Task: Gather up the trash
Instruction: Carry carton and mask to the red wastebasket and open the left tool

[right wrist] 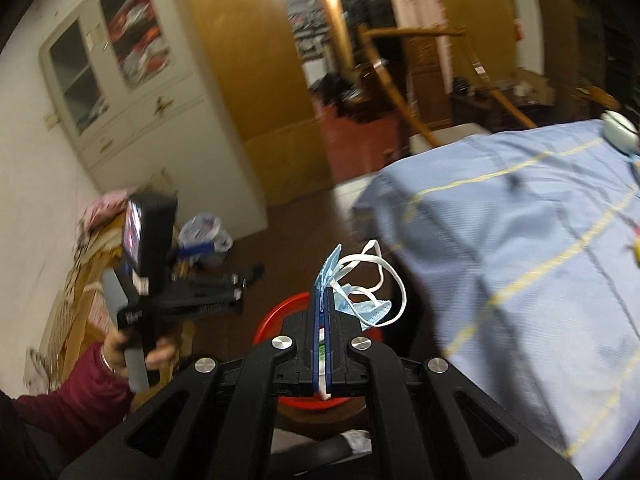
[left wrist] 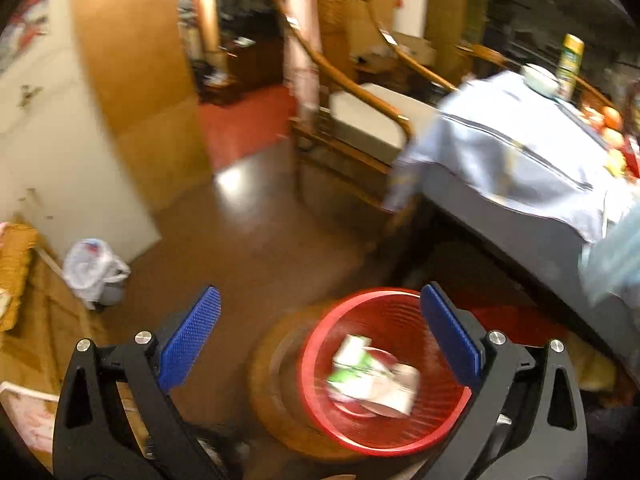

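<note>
My left gripper (left wrist: 320, 292) stands open with nothing between its blue pads (left wrist: 188, 344), just above a red trash bin (left wrist: 400, 316). A white-and-green carton and other paper scraps (left wrist: 372, 376) lie inside the bin. My right gripper (right wrist: 322, 292) is shut on a light blue face mask (right wrist: 370, 308); its white ear loops hang out to the right. It hovers over the near rim of the same red bin (right wrist: 272, 320), beside the table's corner. A hand in a dark red sleeve (right wrist: 80, 392) holds the other gripper's handle at the left.
The bin sits on a round wooden stool (left wrist: 272, 380). A table under a blue cloth (left wrist: 520, 152) bears a bowl, a can and fruit. Wooden chairs (left wrist: 360, 92) stand behind it. A small bin with a white bag (left wrist: 94, 268) stands by the white cabinet (right wrist: 132, 92).
</note>
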The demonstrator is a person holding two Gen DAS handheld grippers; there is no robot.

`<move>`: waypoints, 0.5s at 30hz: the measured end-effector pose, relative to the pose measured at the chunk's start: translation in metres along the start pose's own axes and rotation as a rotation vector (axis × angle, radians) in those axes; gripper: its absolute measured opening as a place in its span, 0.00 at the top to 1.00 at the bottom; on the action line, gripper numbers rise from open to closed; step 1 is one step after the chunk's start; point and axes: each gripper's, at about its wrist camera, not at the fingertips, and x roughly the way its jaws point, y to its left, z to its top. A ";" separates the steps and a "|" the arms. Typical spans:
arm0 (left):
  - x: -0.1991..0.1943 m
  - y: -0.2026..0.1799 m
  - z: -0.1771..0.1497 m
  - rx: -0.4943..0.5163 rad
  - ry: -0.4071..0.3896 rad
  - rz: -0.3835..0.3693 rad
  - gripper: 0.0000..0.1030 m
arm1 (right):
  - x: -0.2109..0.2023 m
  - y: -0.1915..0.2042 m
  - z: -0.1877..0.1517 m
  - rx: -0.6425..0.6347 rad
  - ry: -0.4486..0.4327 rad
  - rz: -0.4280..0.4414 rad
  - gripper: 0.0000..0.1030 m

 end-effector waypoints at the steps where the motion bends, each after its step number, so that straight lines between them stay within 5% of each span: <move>1: -0.001 0.007 -0.002 -0.002 -0.007 0.019 0.07 | 0.014 0.008 0.002 -0.022 0.029 0.009 0.94; 2: 0.000 0.012 -0.002 -0.004 -0.012 0.035 0.07 | 0.022 0.011 0.002 -0.028 0.046 0.013 0.84; 3: -0.001 0.016 -0.003 -0.006 -0.016 0.051 0.07 | 0.029 0.014 0.003 -0.025 0.051 0.003 0.58; 4: -0.002 0.018 -0.004 -0.006 -0.019 0.056 0.07 | 0.031 0.014 0.003 -0.024 0.044 -0.008 0.49; 10: 0.000 0.017 -0.005 -0.005 -0.022 0.046 0.07 | 0.025 0.007 0.005 -0.024 0.013 -0.066 0.43; 15: -0.005 0.005 -0.002 0.018 -0.028 0.027 0.07 | -0.003 -0.014 0.003 0.029 -0.081 -0.151 0.18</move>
